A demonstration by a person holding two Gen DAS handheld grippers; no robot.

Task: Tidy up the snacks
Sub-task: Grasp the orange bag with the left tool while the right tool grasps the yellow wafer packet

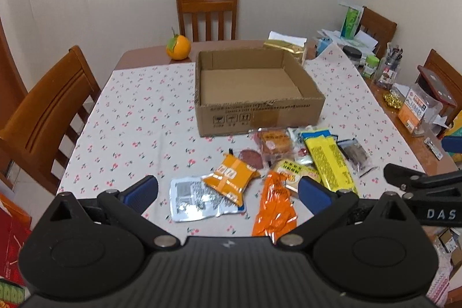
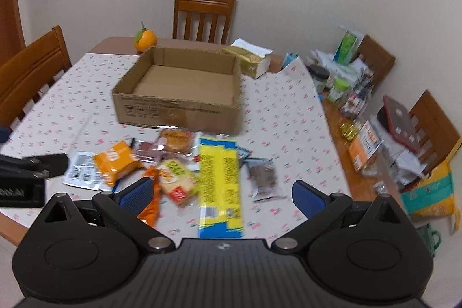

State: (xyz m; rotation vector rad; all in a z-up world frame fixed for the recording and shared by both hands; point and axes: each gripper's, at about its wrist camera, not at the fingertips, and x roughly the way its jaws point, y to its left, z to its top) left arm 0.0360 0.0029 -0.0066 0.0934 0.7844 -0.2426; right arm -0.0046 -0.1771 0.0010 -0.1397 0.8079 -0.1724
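Two grippers: I had both over the near edge of the table (image 1: pixel 138 111), neither one touching a snack.
Left gripper (image 1: pixel 228 191): its blue fingers (image 1: pixel 143 191) were spread wide with nothing between them, low in the left wrist frame, above the silver pouch and the orange packet.
Right gripper (image 2: pixel 222 194): its fingers (image 2: pixel 307 197) were likewise released and bare, low in the right wrist frame, over the yellow-and-blue pack; that view was blurred.
Cardboard box (image 1: pixel 257 94): it sat open at the centre of the frame on the cherry-print cloth, and I saw only bare cardboard inside.
Snacks: I saw them all loose on the cloth just below the box, none in it.
Silver pouch (image 1: pixel 196 201): it lay flat at lower centre, with the orange packet (image 1: pixel 231 178) lying partly on it.
Orange foil wrapper (image 1: pixel 274 210): it lay crumpled, right of the pouch, its lower end hidden by the gripper body.
Yellow-and-blue pack (image 1: pixel 329 160): long, it lay right of centre, next to a clear-wrapped cake (image 1: pixel 274 143) and a dark bar in clear wrap (image 1: pixel 356 153).
Orange fruit (image 1: pixel 178 46): it stood on the bare wood at upper centre-left, beyond the box.
Gold tissue box (image 1: pixel 287 46): it was behind the cardboard box, at upper right of centre.
Chairs: one (image 1: pixel 207 13) was at the far side, another (image 1: pixel 49 111) at the left edge.
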